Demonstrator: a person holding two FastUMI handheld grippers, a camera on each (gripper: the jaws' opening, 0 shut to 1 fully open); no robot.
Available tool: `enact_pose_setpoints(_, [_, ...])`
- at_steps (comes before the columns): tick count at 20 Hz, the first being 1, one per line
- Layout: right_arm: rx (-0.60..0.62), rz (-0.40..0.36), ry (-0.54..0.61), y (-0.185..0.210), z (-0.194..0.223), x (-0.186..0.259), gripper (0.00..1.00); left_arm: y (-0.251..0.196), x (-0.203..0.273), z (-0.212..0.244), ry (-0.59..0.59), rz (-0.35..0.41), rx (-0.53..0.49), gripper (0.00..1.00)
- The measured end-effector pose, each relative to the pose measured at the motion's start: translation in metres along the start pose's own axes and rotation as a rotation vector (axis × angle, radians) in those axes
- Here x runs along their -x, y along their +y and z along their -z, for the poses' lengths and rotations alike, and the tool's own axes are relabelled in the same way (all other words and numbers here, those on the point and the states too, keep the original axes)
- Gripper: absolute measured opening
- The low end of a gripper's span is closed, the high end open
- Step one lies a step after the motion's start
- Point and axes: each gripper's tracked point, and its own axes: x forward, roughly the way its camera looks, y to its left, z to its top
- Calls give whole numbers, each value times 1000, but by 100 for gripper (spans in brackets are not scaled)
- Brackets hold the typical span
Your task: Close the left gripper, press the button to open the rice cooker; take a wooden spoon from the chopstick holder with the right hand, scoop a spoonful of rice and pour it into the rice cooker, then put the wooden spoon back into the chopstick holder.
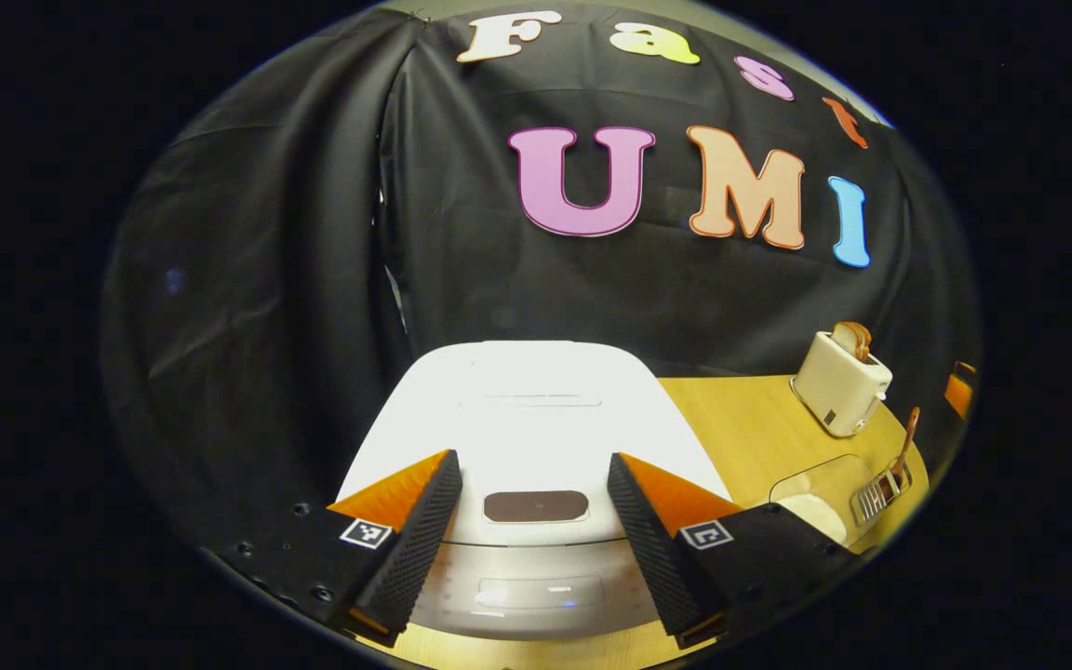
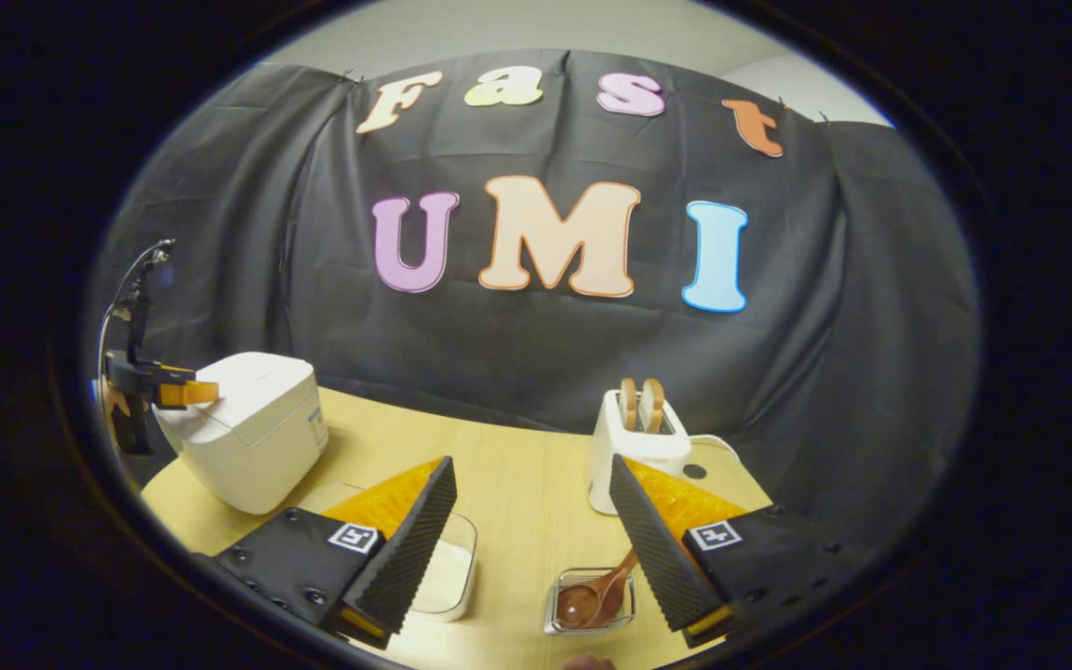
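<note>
Booth: black cloth wall behind a wooden bench (image 2: 517, 484).
Rice cooker: rice cooker (image 1: 527, 419) sits at the bench's left end, lid down; its front button (image 1: 536, 506) faces the left tongs.
Left tongs: left tongs (image 1: 536, 540) hover wide apart just before that button, holding nothing; pressing would likely need them shut to a blunt tip.
Right tongs: right tongs (image 2: 531, 549) wide, holding nothing, above the near bench.
Wooden spoon: wooden spoon (image 2: 592, 596) stands in the chopstick holder (image 2: 590, 605), within right-hand reach.
Rice: rice container (image 2: 448, 568) lies between cooker and holder, a short carry either way.
Stage: lid down, spoon stowed fits either end of the task.
</note>
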Motion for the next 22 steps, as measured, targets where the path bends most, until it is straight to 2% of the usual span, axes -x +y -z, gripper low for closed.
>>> enact_pose_setpoints(6, [-8, -12, -2, 7, 0, 0, 100, 1, 2, 7, 17, 13, 36, 96])
enact_pose_setpoints(12, [-14, -39, -18, 21, -6, 2, 100, 0, 3, 5, -31, 21, -16, 95])
enact_pose_setpoints(15, [-11, -42, -39, 22, -15, 6, 100, 2, 7, 2, -43, -8, -28, 95])
enact_pose_setpoints(22, [-39, -40, -98, 26, -37, 17, 100, -23, 62, -64, -268, 5, -93, 95])
